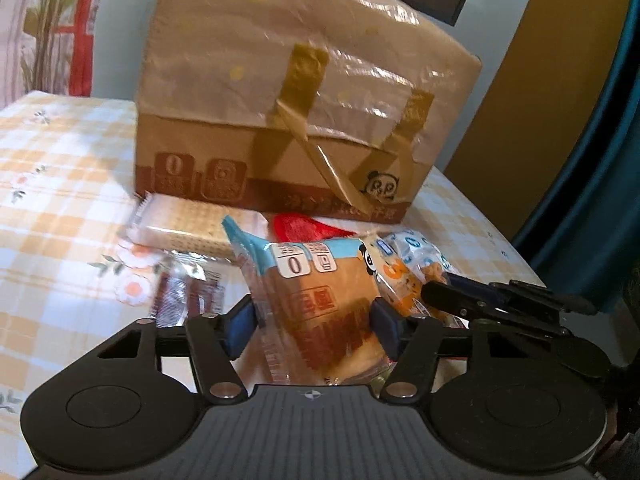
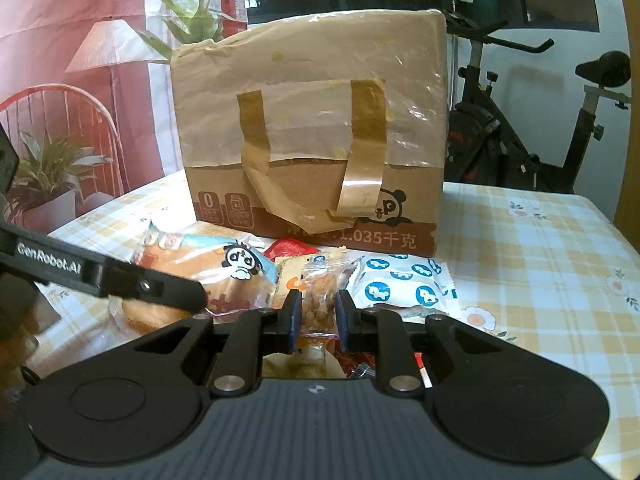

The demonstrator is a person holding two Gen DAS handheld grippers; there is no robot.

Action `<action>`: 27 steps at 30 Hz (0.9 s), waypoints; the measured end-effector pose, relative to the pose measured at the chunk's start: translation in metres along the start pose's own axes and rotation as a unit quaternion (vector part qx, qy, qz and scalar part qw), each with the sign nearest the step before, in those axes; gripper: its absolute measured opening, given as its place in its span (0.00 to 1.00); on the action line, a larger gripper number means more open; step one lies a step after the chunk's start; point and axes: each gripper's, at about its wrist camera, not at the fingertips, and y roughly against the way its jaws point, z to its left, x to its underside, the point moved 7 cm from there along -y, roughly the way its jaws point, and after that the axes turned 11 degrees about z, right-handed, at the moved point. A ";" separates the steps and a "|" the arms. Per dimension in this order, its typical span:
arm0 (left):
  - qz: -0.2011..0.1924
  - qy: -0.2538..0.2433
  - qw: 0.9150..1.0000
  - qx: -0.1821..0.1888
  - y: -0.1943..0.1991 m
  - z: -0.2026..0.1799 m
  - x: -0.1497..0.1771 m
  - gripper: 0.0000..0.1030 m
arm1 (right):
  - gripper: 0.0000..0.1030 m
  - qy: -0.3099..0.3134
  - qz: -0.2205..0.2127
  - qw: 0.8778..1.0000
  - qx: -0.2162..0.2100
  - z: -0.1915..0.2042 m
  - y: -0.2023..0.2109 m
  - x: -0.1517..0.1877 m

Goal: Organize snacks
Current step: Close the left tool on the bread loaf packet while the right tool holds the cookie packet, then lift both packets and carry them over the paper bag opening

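Note:
A taped cardboard box (image 1: 304, 92) stands at the back of the table, seen also in the right wrist view (image 2: 312, 128). Snack packets lie in front of it. My left gripper (image 1: 314, 328) is shut on a panda bread packet (image 1: 320, 312), which also shows in the right wrist view (image 2: 236, 276). My right gripper (image 2: 316, 316) is shut on a small clear packet of brown snack (image 2: 318, 300). In the left wrist view the right gripper's fingers (image 1: 452, 300) reach in from the right.
A wafer packet (image 1: 180, 224), a red packet (image 1: 304, 228) and a dark wrapped sweet (image 1: 188, 300) lie near the box. A white packet with blue dots (image 2: 400, 284) lies right of my right gripper. A checked cloth (image 2: 540, 248) covers the table. An exercise bike (image 2: 520, 120) stands behind.

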 end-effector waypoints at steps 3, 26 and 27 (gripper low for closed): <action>-0.015 0.000 1.000 -0.004 0.010 0.002 -0.003 0.57 | 0.19 -0.001 0.000 1.000 -0.001 -0.001 0.000 0.000; -0.125 -0.006 0.991 -0.037 0.082 0.014 -0.035 0.54 | 0.19 0.019 -0.032 0.999 0.029 0.008 0.023 -0.020; -0.135 -0.009 0.990 -0.038 0.086 0.013 -0.041 0.54 | 0.19 0.023 -0.038 0.999 0.028 0.010 0.026 -0.026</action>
